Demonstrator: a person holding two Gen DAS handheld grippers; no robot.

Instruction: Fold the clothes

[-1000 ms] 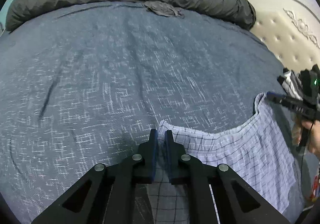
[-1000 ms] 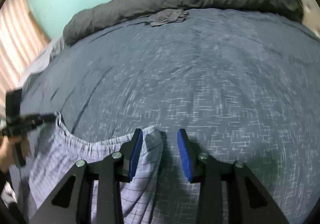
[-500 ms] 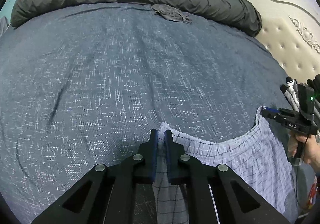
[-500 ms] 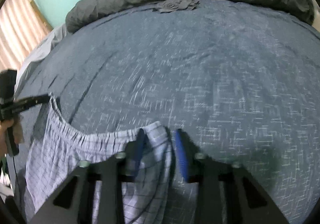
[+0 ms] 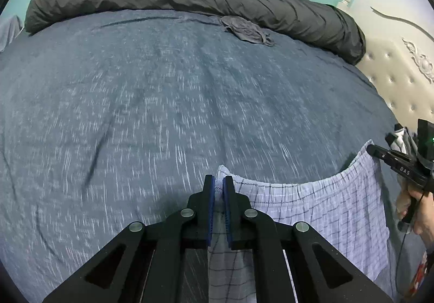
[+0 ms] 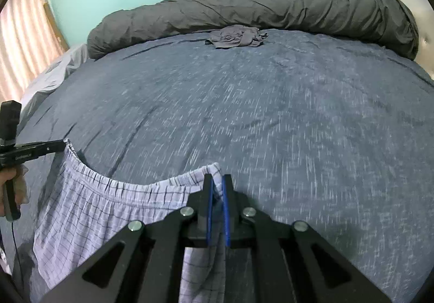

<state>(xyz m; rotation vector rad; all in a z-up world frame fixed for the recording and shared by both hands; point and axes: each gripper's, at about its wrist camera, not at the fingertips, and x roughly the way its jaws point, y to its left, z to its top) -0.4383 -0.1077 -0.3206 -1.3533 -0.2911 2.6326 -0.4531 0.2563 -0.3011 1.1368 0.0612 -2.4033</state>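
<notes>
Now the left gripper (image 5: 219,181) is clamped on one corner of the checked shorts (image 5: 320,210), and the right gripper (image 6: 216,181), jaws just closing, pinches the other corner. Between them the waistband sags, stretched above the blue bed (image 5: 162,102).

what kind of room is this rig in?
Almost certainly a bedroom: a bed with a blue-grey cover, a tufted headboard at one end, and a rolled dark duvet along the far edge.

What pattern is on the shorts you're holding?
The shorts are light blue-white with a dark thin-lined check, clearest in the right wrist view.
</notes>
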